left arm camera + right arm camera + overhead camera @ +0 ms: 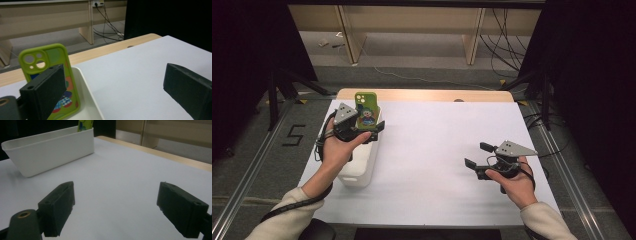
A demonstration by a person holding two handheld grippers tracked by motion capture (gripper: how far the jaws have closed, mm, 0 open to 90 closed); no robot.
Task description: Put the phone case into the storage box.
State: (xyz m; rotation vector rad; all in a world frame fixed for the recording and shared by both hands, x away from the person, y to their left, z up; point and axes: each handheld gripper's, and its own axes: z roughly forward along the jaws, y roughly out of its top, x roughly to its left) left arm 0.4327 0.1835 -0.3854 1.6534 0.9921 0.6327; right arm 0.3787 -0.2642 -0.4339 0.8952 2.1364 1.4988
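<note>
Lime-green plastic phone case with cartoon print (50,80) standing upright inside far end of long white plastic bin (360,165), leaning against bin's end wall, likely so it stays propped.

Left gripper (362,127) hovering just beside case, jaws spread wide, gripping nothing; one jaw overlapping case's lower half.

Right gripper (478,159) resting well apart over white table sheet (437,150), jaws standing wide, empty, seemingly waiting.

Case's foot and bin's floor being hidden.

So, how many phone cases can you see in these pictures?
1. The green phone case stands at the far end of the white bin, on the table's left side. The bin's inside is partly hidden.
</note>
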